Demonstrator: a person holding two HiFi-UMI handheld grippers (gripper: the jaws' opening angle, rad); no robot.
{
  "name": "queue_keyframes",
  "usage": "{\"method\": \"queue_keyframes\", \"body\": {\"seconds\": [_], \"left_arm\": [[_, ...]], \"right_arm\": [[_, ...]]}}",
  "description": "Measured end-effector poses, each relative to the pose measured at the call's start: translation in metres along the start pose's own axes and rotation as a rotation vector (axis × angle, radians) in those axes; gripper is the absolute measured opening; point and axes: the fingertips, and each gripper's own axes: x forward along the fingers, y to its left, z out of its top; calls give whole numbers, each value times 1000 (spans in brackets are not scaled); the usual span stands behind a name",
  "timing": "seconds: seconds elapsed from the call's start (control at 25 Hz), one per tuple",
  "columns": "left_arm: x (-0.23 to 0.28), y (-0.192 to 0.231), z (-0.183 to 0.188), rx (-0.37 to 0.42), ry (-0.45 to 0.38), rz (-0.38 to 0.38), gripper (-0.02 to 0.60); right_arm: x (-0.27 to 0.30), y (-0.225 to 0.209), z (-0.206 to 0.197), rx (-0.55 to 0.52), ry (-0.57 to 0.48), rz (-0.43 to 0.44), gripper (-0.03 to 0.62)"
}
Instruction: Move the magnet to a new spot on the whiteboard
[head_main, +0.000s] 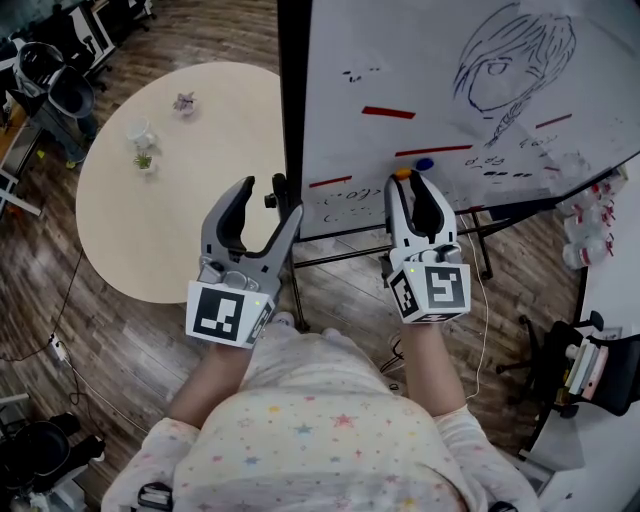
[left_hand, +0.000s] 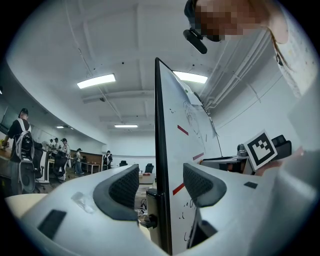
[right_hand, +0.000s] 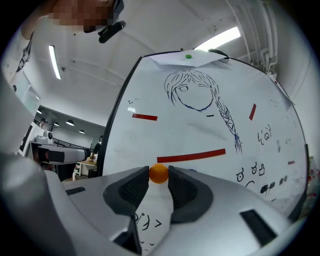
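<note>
Now the right gripper (right_hand: 158, 176) closes its fingers (right_hand: 131, 188) on the orange magnet (right_hand: 159, 172) at the whiteboard (right_hand: 210, 125). The left gripper (left_hand: 161, 181) holds its fingers (left_hand: 122, 187) wide apart by the board's edge.

A wood-plank floor (head_main: 130, 340) spreads beneath the left gripper (head_main: 272, 197). To its left stands a round beige table (head_main: 200, 200) carrying small potted plants (head_main: 184, 101), with dark office chairs (head_main: 55, 85) farther left. Ahead of its jaws, strip lights (left_hand: 96, 81) glow on a white ceiling (left_hand: 60, 45).
</note>
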Motion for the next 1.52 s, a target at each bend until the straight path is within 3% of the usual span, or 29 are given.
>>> {"method": "queue_keyframes", "body": {"seconds": [0.72,1.52], "left_arm": [[-21,-5,-17,-17,28,30,255],[-25,5,-42,-51,66,43,255]], "right_arm": [[-15,18,-16,22,17,36,121],[6,40,-44,29,70,87,121]]}}
